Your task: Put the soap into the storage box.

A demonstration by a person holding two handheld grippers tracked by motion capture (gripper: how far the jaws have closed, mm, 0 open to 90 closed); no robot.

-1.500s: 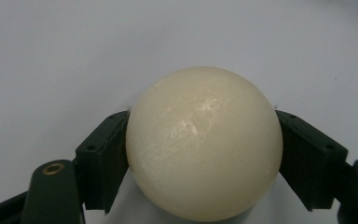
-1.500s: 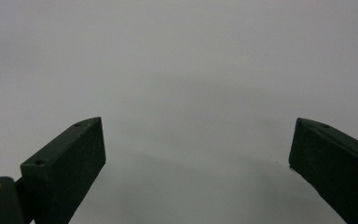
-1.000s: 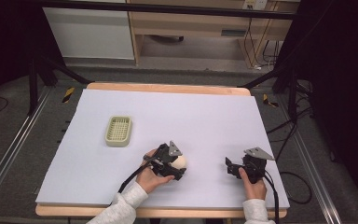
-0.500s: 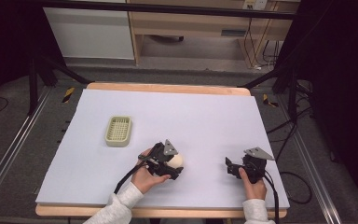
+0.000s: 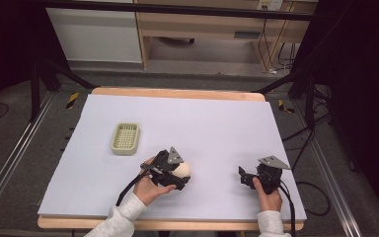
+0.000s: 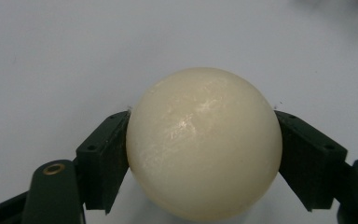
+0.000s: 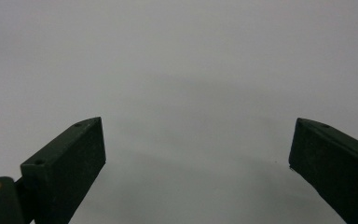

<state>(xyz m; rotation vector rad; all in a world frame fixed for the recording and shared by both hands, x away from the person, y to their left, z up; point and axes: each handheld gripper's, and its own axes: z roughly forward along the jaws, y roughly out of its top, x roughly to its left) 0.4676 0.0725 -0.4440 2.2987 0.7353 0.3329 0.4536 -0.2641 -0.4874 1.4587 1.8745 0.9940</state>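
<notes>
Cream ball [image 6: 203,144], round with no long axis, clamped in left hand-held gripper [image 6: 200,154].

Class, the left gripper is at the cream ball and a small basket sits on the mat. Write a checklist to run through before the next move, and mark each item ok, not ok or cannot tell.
1. Left gripper closed on the ball, a jaw against each side: ok.
2. Grip centred on the ball's widest part: ok, as far as the left gripper view shows.
3. Ball lifted off the mat: cannot tell.
4. Basket upright, with nothing seen inside: ok.
5. Mat between ball and basket bare: ok.
6. Right gripper open, holding nothing, well apart from the ball: ok.
</notes>
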